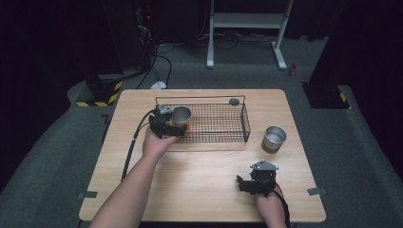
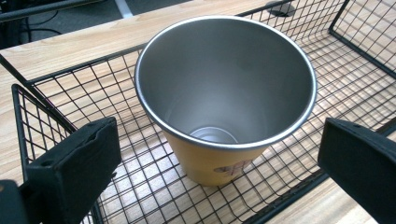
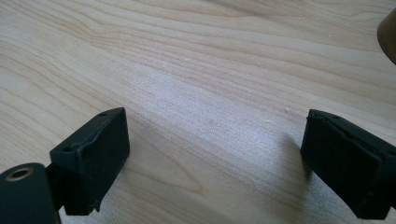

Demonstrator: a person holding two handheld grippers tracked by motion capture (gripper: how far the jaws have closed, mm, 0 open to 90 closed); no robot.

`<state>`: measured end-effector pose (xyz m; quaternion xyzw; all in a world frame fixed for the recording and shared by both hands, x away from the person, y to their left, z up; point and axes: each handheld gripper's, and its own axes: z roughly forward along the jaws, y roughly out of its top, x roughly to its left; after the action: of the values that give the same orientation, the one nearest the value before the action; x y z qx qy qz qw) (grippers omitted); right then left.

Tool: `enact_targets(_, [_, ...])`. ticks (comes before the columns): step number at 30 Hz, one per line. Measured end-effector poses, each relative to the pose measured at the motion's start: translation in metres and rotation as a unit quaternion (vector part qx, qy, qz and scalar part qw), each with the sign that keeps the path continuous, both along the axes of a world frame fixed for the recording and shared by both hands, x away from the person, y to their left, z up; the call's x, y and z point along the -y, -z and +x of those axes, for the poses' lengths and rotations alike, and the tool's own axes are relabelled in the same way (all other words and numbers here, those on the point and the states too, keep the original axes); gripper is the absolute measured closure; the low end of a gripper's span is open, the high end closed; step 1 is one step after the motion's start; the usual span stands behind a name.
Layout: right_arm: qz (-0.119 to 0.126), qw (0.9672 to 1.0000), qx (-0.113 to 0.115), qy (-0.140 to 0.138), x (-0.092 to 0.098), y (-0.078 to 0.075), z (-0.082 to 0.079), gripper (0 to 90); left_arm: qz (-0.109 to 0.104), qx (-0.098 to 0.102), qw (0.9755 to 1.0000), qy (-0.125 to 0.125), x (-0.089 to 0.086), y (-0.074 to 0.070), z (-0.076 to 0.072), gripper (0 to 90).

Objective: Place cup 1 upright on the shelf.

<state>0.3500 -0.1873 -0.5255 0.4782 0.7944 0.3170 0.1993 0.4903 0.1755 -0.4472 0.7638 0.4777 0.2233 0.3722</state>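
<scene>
Black jaws of the left gripper (image 2: pixel 219 163) stand wide on either side of a yellow cup (image 2: pixel 224 100), upright in the left end of the wire basket (image 1: pixel 245 124), not gripping it. Right gripper (image 1: pixel 250 184), also wide, rests on the table (image 1: pixel 199 175). Judged: one cup binned; a second cup (image 1: pixel 274 139), beside the basket, remains.

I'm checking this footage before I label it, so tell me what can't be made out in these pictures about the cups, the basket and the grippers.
- Print on the yellow cup: left gripper view, hidden under its flaring rim.
- Whether that cup rests on the wire basket floor: its base is hidden by its own body.
- Brown cup: right gripper view, cut off by the frame edge.
- Dark round thing behind the basket: high view, too small to identify.
- Left gripper: high view, its opening blurred and small.
</scene>
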Motion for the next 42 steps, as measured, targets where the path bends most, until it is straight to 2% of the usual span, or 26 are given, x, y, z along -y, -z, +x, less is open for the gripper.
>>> enact_targets(8, [0.000, 1.0000, 0.000, 0.000, 0.000, 0.000, 0.000, 7.8, -0.013, 0.001, 0.9999, 0.002, -0.003, 0.001, -0.007, 0.0])
enact_targets(16, [0.000, 1.0000, 0.001, 0.000, 0.000, 0.000, 0.000, 7.8, -0.016, 0.006, 0.9998, 0.009, -0.006, 0.000, -0.015, 0.0])
enact_targets(17, [0.000, 1.0000, 0.000, 0.000, 0.000, 0.000, 0.000, 7.8, -0.022, 0.004, 0.9997, 0.010, -0.007, 0.001, -0.016, 0.0])
enact_targets(26, [0.001, 1.0000, 0.000, 0.000, 0.000, 0.000, 0.000, 7.9, -0.014, 0.008, 0.9998, 0.011, -0.012, -0.001, -0.027, 0.1])
enact_targets(42, [0.001, 1.0000, -0.001, 0.001, 0.000, 0.000, -0.001, 7.8, -0.024, 0.006, 0.9996, 0.015, -0.024, -0.002, -0.052, 0.5])
